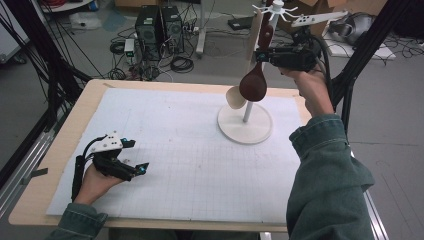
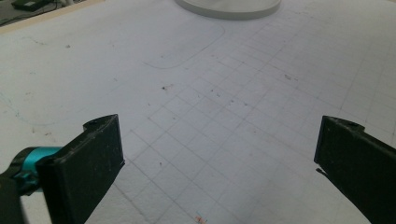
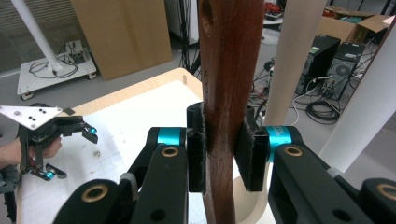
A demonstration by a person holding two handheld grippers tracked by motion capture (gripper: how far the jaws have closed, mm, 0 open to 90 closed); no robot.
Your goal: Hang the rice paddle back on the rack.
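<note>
A dark brown wooden spoon (image 1: pixel 253 84) hangs bowl-down beside the white rack (image 1: pixel 246 131), whose post rises from a round base. My right gripper (image 1: pixel 264 55) is shut on its handle, held high above the table's far right. In the right gripper view the pads (image 3: pixel 197 149) press both sides of the dark handle (image 3: pixel 229 84), which has a hole near its top. A pale wooden spoon (image 1: pixel 236 97) hangs on the rack just behind it. My left gripper (image 1: pixel 137 155) rests low over the mat at the front left, open. Nothing lies between its jaws (image 2: pixel 219 158).
A white gridded mat (image 1: pixel 175 150) covers the wooden table (image 1: pixel 65 135). The rack's hooks (image 1: pixel 274 8) spread out at the top of the post. Computer towers (image 1: pixel 160 27), cables and cardboard boxes stand on the floor beyond the table. Black frame bars rise at both sides.
</note>
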